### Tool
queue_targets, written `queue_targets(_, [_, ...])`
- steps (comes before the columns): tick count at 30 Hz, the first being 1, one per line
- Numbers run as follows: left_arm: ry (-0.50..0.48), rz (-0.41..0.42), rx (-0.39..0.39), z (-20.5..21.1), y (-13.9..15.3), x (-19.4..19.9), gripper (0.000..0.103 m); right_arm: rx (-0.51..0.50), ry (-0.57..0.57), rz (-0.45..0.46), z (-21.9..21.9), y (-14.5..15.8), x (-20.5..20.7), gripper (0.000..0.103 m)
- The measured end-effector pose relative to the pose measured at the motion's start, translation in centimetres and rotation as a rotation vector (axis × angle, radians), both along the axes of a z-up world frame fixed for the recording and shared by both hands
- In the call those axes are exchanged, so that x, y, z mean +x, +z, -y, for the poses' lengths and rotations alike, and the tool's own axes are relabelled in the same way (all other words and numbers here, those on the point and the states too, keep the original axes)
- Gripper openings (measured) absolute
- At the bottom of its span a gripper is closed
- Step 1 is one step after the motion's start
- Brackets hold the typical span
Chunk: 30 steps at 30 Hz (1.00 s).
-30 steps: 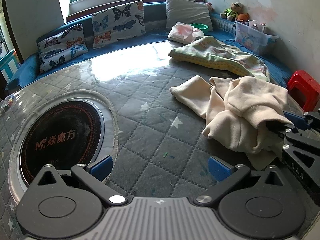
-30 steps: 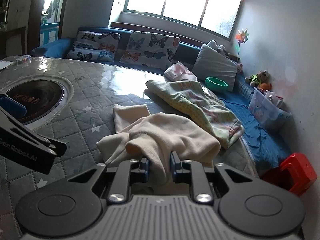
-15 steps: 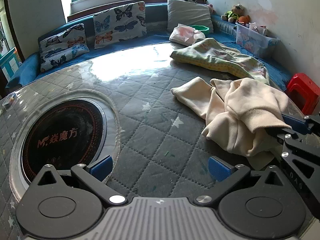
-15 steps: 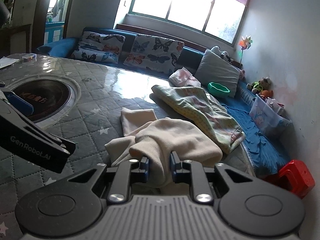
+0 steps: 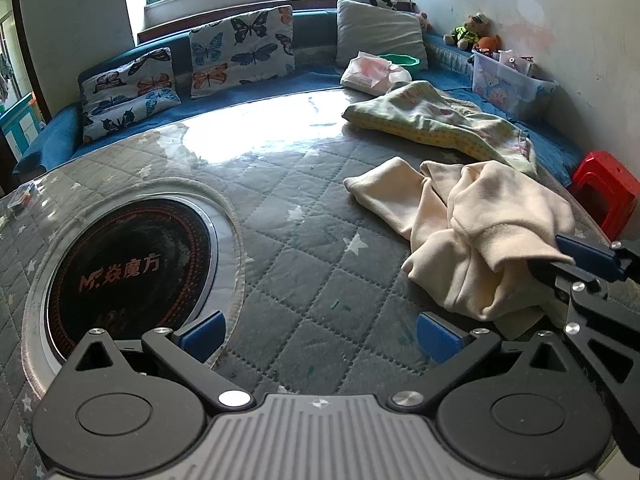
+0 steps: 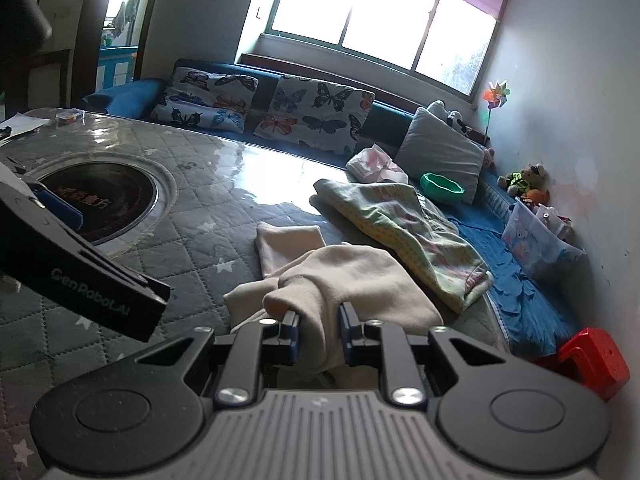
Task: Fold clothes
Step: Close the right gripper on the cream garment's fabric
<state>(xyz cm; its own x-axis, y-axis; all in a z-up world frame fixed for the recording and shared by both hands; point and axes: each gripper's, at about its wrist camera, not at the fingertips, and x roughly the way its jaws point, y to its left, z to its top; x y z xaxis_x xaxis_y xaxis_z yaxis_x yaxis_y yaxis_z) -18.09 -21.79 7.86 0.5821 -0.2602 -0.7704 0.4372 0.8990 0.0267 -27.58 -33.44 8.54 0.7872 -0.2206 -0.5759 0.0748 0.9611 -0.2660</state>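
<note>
Left wrist view close above quilted table (image 5: 304,240), right wrist view lower, both facing window seat (image 6: 132,92)

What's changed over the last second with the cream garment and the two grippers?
The right gripper, gripping the cream garment throughout, has lifted its bunched end slightly. The left gripper stayed open and empty over the quilted table cover. The green blanket stayed put.

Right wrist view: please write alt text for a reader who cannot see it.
The right gripper is shut on a fold of a cream garment lying on a grey quilted table. A patterned blanket lies beyond it, and the left gripper shows at the left edge.
</note>
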Motion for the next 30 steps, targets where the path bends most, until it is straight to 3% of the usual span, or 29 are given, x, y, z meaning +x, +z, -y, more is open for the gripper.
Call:
queue_targets(4, [0.001, 0.001, -0.001, -0.3, 0.1, -0.2, 0.103, 0.012, 0.020, 0.004, -0.5, 0.3, -0.5, 0.012])
queue_targets(13, [0.012, -0.007, -0.005, -0.9, -0.1, 0.1, 0.103, 0.047, 0.047, -0.007, -1.1, 0.2, -2.2, 0.011])
queue_targets(15, [0.017, -0.013, -0.007, -1.0, -0.2, 0.4, 0.103, 0.065, 0.030, 0.002, -0.3, 0.2, -2.3, 0.016])
queue_targets(18, [0.020, -0.018, -0.007, -1.1, -0.6, 0.7, 0.103, 0.072, -0.008, 0.006, 1.0, 0.3, -2.0, 0.035])
queue_targets(19, [0.020, -0.021, -0.007, -1.0, -0.7, 0.8, 0.103, 0.074, -0.019, 0.003, 1.5, 0.2, -1.7, 0.046])
queue_targets(23, [0.022, -0.035, 0.000, -0.8, -1.3, 1.3, 0.103, 0.077, -0.041, -0.029, 2.6, -1.0, -0.3, 0.056])
queue_targets(27, [0.021, -0.043, 0.007, -0.8, -1.9, 1.6, 0.103, 0.097, -0.042, -0.074, 2.7, -2.9, 1.0, 0.053])
queue_targets(30, [0.025, -0.048, 0.009, -1.0, -2.2, 1.9, 0.103, 0.080, -0.046, -0.076, 2.5, -3.5, 1.3, 0.036])
